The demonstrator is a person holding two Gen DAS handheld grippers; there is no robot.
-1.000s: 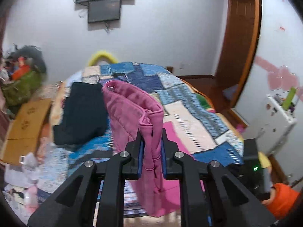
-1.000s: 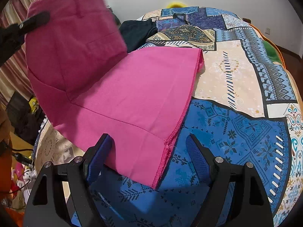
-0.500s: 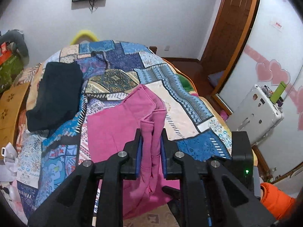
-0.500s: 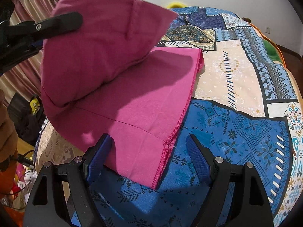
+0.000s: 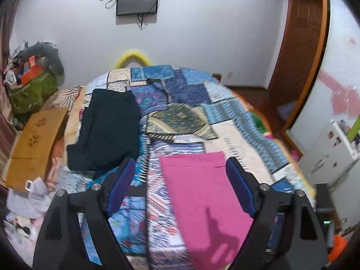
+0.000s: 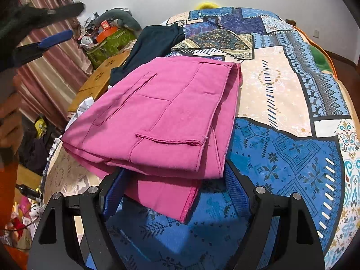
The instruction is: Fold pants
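Observation:
The pink pants (image 6: 157, 117) lie folded over on the patchwork bedspread (image 6: 281, 85), waist part on top, a lower layer sticking out toward me. In the left wrist view the pants (image 5: 202, 193) lie flat below. My left gripper (image 5: 181, 193) is open and empty, raised above the pants; it also shows at the upper left of the right wrist view (image 6: 51, 24). My right gripper (image 6: 176, 193) is open, its jaws either side of the near edge of the pants, low over the bed.
Folded dark pants (image 5: 108, 132) lie on the bed's far left. A wooden board (image 5: 33, 141) and clutter sit left of the bed. A white cabinet (image 5: 333, 148) stands to the right. A person's hand (image 6: 9, 121) is at the left edge.
My left gripper carried the waist end over, laid it on the lower half, opened and let go. It has lifted away. The right gripper has stayed in place, open.

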